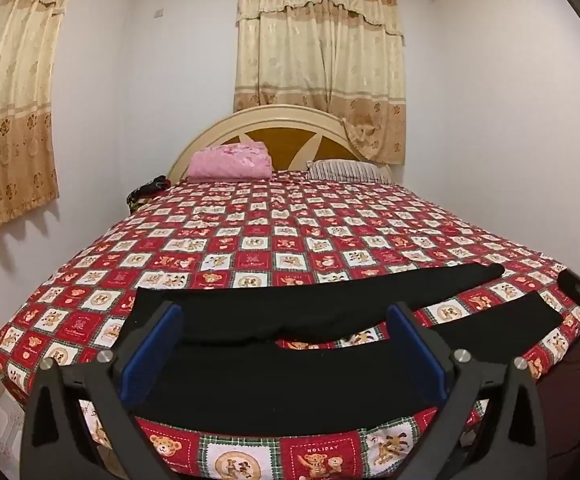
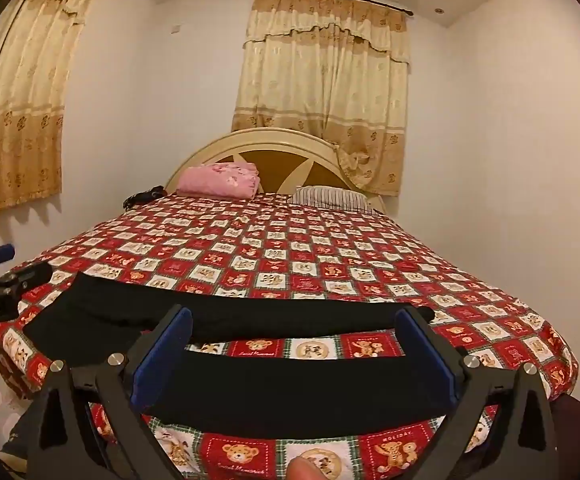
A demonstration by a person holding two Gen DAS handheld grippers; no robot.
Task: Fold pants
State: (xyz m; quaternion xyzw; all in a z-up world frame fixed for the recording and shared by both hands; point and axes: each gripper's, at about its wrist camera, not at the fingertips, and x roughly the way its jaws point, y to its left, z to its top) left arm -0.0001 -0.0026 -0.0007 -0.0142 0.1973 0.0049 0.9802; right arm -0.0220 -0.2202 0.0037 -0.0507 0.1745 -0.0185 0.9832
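Both my tongs, left point(image 1: 286, 344) and right point(image 2: 290, 356), gape wide above black pants point(image 1: 290, 312) along the bed's point(image 1: 250, 236) near edge; bedspread beyond lies open.

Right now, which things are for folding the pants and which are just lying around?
For the job: black pants, left gripper, right gripper, both open.
Just lying about: pink blanket, striped pillow, dark bundle, curtains.

Black left gripper point(image 1: 286, 344) and right gripper point(image 2: 293, 348), blue-padded fingers point(image 1: 152, 356), silver screws.
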